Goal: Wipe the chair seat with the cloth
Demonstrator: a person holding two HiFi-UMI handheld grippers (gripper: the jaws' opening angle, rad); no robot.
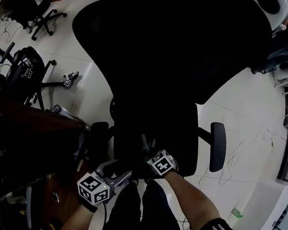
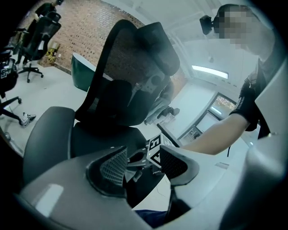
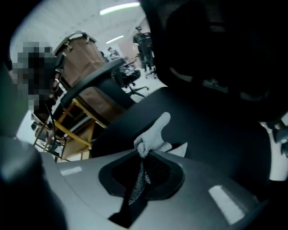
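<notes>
As the right claw [image 3: 143, 157] is clenched on the cloth [image 3: 155, 134], we record the tool of the task as in hand. A pale bunch of fabric stands out past the claw tips and a strip trails back between the jaws. The bunch sits at the near edge of the chair seat [image 3: 211, 134]; we cannot tell whether it presses on the surface or rides just above it.

The left claw [image 2: 141, 162] is released, its jaws apart and nothing between them; only the right claw's marker cube [image 2: 155, 150] shows beyond. It hangs just beside the right one and takes no part in the grip.

From the head view, both claws are low at the seat's front edge. The dark seat reaches away toward the backrest [image 1: 179, 45], with an armrest [image 1: 217, 146] on the right side. No streak, damp mark or change of sheen shows on the seat, so we cannot certify any part as wiped.

Our judgement: the pick-up is done and wiping is at its start or early. The bulk of the seat, middle and rear, is left to cover.
</notes>
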